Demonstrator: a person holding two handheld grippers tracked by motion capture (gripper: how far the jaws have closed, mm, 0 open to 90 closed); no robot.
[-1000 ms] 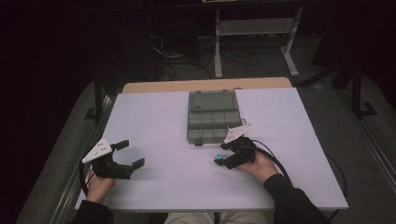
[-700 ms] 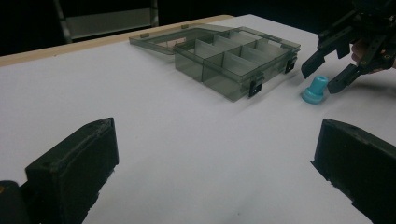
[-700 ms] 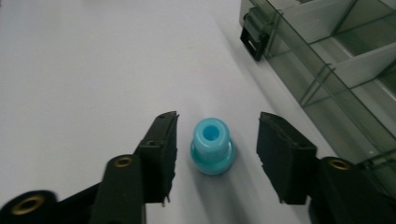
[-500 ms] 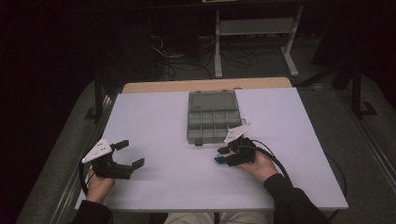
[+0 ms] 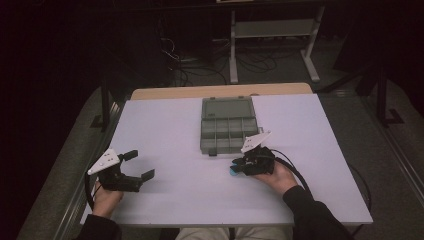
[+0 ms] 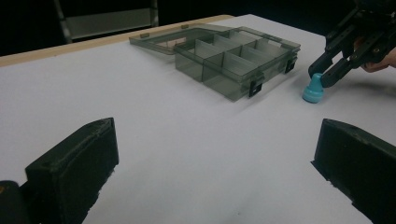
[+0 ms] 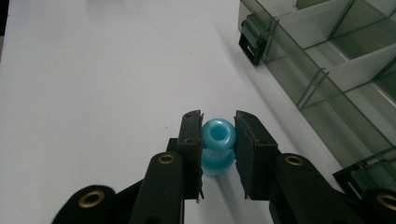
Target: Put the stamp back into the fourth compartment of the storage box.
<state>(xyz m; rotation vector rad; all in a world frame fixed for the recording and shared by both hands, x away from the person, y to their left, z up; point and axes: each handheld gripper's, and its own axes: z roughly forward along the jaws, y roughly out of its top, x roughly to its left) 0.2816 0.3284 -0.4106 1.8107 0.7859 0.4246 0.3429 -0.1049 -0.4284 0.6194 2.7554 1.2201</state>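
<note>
my right gripper [image 7: 218,154] just closed, pinching the small turquoise spool-shaped plastic bead [image 7: 217,144] between its pads on the white table [image 7: 93,93]. looks light, hard, slick; waist grip suits. left gripper [image 5: 137,171] spread, empty.

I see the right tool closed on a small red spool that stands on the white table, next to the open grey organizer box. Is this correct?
Not quite: the spool is blue, not red, as the right gripper view shows. The right tool is closed on it on the white table beside the open grey organizer box.
</note>
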